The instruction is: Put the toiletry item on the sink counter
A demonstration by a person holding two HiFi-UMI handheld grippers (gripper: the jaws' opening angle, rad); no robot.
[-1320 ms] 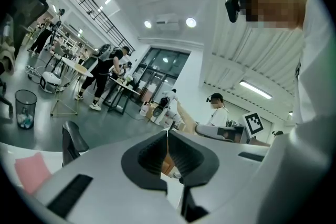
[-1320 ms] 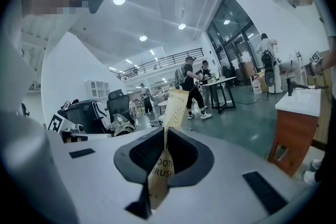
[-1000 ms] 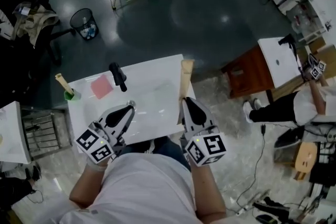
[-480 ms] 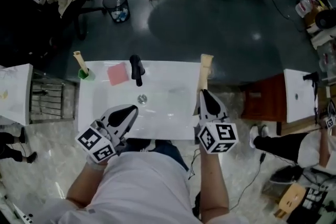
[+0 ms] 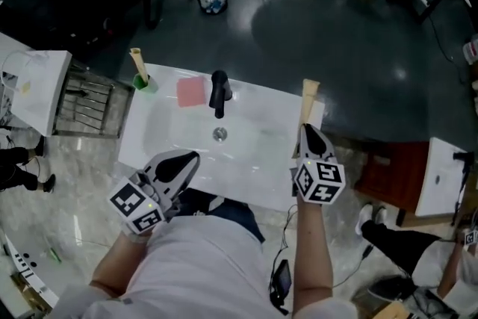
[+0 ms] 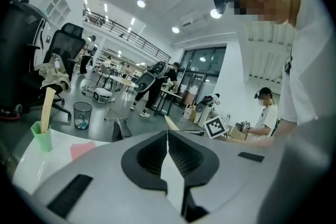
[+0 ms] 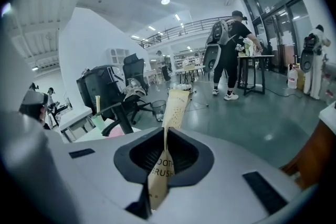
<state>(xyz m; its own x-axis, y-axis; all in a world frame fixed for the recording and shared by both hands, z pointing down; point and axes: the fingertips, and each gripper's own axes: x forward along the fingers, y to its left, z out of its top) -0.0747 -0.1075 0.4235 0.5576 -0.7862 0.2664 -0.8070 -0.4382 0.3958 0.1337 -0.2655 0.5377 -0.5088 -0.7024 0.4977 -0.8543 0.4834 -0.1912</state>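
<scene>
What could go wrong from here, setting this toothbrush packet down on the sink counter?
1. The packet pinched in the right gripper appears to poke past the counter's back right corner; released there, it could tip onto the floor.
2. The flat rim beside the basin looks narrow, so a packet laid further in might slide into the basin.

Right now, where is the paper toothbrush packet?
In the head view the toothbrush packet is clamped in the right tongs, at the right edge of the sink counter, right of the black faucet.
</scene>
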